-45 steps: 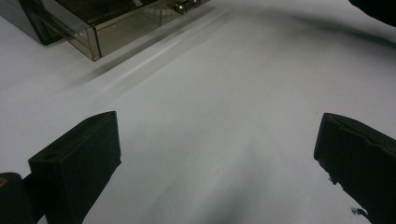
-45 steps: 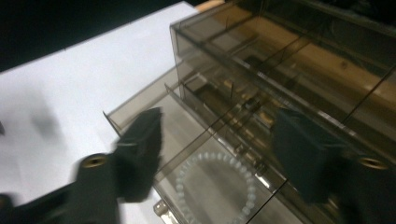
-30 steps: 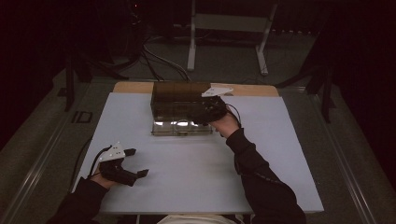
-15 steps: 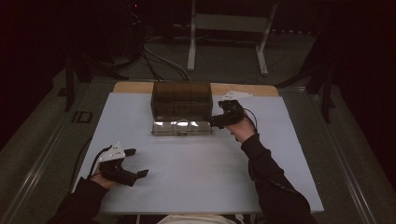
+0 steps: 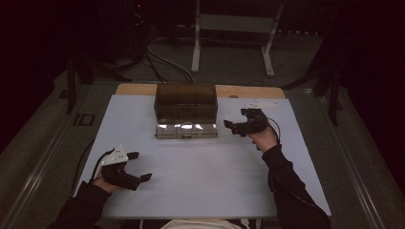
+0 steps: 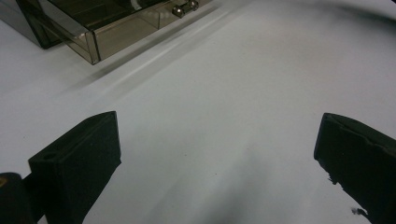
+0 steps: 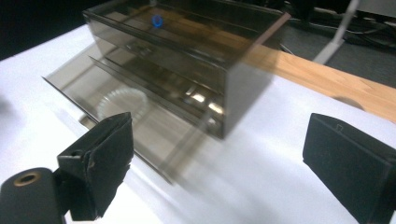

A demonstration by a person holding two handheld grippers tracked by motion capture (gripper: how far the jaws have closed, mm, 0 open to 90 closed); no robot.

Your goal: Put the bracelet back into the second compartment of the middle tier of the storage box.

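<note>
Jaws of the right gripper (image 5: 237,128) spread, empty, just right of the smoky transparent plastic drawer box (image 5: 185,106), whose bottom drawer (image 5: 186,129) is pulled out. Left gripper (image 5: 138,167) rests spread near the white tabletop (image 5: 205,181) front edge. Likely step: reaching into the drawer; bare tabletop all round.

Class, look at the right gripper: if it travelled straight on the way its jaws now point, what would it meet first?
Probably the smoky drawer box: the right gripper, jaws open, points at its side, though depth is unclear.
</note>
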